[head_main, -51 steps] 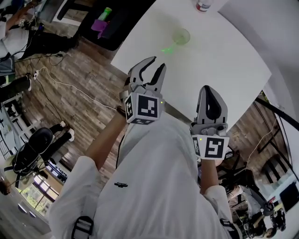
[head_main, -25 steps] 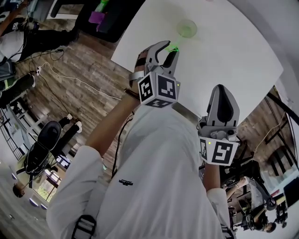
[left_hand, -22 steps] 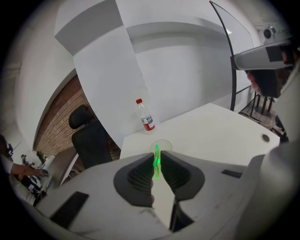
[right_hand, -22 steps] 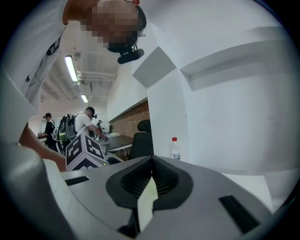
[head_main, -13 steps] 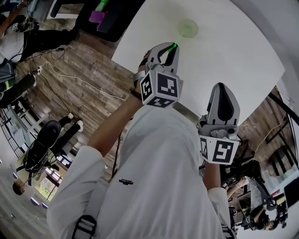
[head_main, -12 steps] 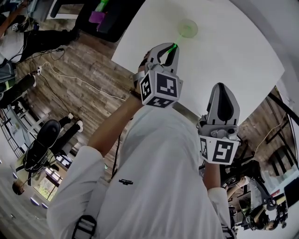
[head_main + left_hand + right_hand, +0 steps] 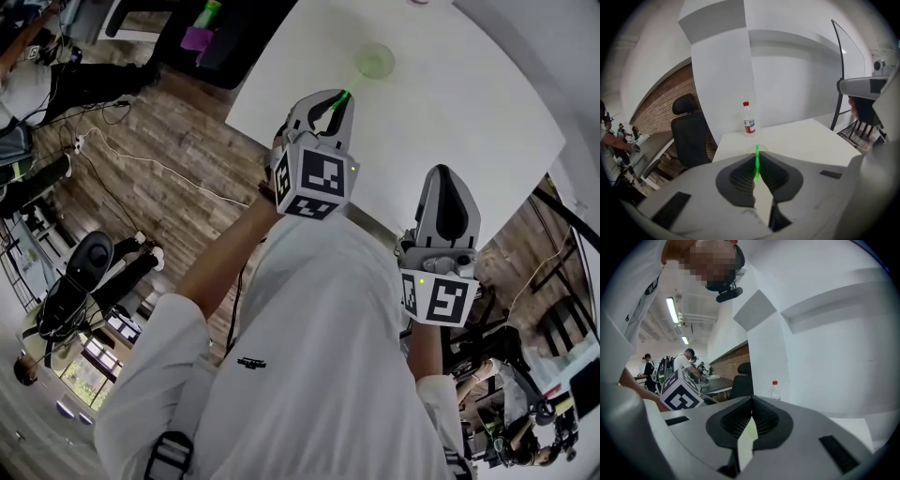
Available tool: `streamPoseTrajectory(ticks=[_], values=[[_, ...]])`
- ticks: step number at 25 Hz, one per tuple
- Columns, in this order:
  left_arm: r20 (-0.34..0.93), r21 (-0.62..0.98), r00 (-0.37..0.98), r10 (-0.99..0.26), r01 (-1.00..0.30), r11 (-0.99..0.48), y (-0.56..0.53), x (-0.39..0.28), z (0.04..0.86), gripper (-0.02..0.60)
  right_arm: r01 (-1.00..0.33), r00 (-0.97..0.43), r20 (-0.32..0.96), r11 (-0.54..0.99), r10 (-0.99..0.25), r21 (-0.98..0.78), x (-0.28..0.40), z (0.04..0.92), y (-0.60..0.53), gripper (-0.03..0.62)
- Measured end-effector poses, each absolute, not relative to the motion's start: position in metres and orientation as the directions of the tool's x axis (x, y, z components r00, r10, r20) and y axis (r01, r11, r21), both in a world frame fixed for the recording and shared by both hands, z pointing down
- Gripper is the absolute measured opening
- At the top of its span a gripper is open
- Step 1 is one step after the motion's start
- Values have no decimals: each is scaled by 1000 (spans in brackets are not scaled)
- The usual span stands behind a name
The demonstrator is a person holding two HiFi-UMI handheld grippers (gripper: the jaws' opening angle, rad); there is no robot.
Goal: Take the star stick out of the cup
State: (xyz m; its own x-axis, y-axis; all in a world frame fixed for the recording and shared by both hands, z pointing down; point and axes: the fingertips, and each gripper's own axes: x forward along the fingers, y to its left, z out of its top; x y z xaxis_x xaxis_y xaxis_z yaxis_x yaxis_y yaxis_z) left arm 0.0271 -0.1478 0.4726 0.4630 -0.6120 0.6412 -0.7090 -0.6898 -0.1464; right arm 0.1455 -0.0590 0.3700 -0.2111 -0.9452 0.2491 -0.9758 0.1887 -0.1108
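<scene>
Since the earlier frame my left gripper (image 7: 334,100) has travelled forward over the tabletop (image 7: 469,122) to the cup, and its jaws, which gaped wide then, have come in on the star stick (image 7: 757,162).

Taking it from the left: the left gripper sits just short of the cup (image 7: 376,64), with the thin green stick standing between its pads. In the left gripper view the stick rises straight up the middle of the jaws, and the pads look pressed on it from both sides – a clamp, as far as I can judge. Its far end still runs on to the cup's rim, so I take it that the stick has not left the cup. Beyond it, at the far edge, stands a bottle (image 7: 749,120) with a red cap (no part of this job).

Over on the right, my right gripper (image 7: 441,178) hangs well back from the cup, near my chest, its jaws together with nothing between them.

So the reach and the grasp appear done – what is left is the removal itself: lifting the stick clear of the rim. The cup looks light, and I would guess it could tip if the stick drags against its wall.
</scene>
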Motion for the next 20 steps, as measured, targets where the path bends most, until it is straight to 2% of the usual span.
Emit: streamPoseTrajectory(ticks=[10, 20], values=[[589, -141, 475, -654, -736, -662, -114, 23, 430, 37, -977, -206, 191, 192, -960, -89, 156, 345, -46, -2], [447, -66, 504, -739, -805, -589, -112, -16, 378, 35, -977, -214, 153, 210, -965, -47, 136, 332, -59, -2]])
